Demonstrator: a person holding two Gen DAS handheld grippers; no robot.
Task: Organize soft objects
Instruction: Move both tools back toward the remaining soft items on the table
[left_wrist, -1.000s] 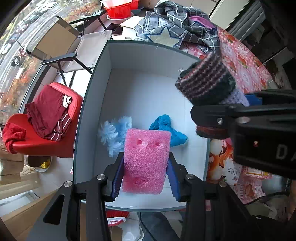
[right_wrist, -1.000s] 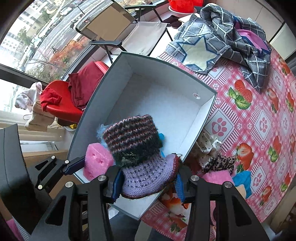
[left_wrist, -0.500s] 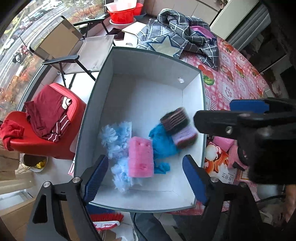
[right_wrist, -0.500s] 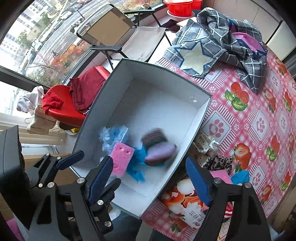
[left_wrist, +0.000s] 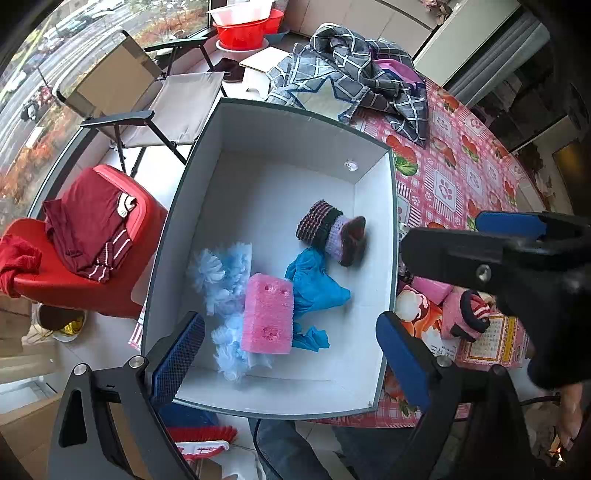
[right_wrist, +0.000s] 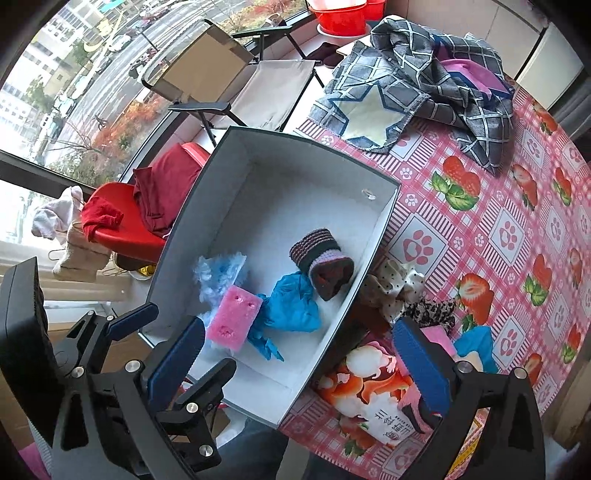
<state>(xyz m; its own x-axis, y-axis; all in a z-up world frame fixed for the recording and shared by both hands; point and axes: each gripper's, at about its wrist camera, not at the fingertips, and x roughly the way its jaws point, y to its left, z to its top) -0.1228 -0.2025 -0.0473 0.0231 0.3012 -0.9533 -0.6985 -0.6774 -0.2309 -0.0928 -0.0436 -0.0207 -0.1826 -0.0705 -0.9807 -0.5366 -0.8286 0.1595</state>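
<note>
A white box with a grey rim (left_wrist: 389, 236) (right_wrist: 384, 225) stands on the table's left edge. In it lie a pink sponge (left_wrist: 267, 314) (right_wrist: 233, 317), a fluffy light-blue duster (left_wrist: 221, 271) (right_wrist: 218, 269), a blue cloth (left_wrist: 314, 284) (right_wrist: 291, 306) and a striped knitted bootie (left_wrist: 328, 230) (right_wrist: 321, 258). My left gripper (left_wrist: 291, 363) is open and empty above the box's near end. My right gripper (right_wrist: 299, 365) is open and empty above the box's near right corner; it also shows in the left wrist view (left_wrist: 491, 240).
Right of the box lie a polka-dot cloth (right_wrist: 399, 284), a leopard-print piece (right_wrist: 432, 310), pink items (left_wrist: 458, 310) and a printed packet (right_wrist: 373, 402) on the pink tablecloth (right_wrist: 498, 229). A grey checked blanket (right_wrist: 424, 74) lies at the back. Chairs stand left of the table.
Both grippers opened and pulled back upward. The pink sponge dropped from my left gripper and the knitted bootie from my right; both now lie in the box.
</note>
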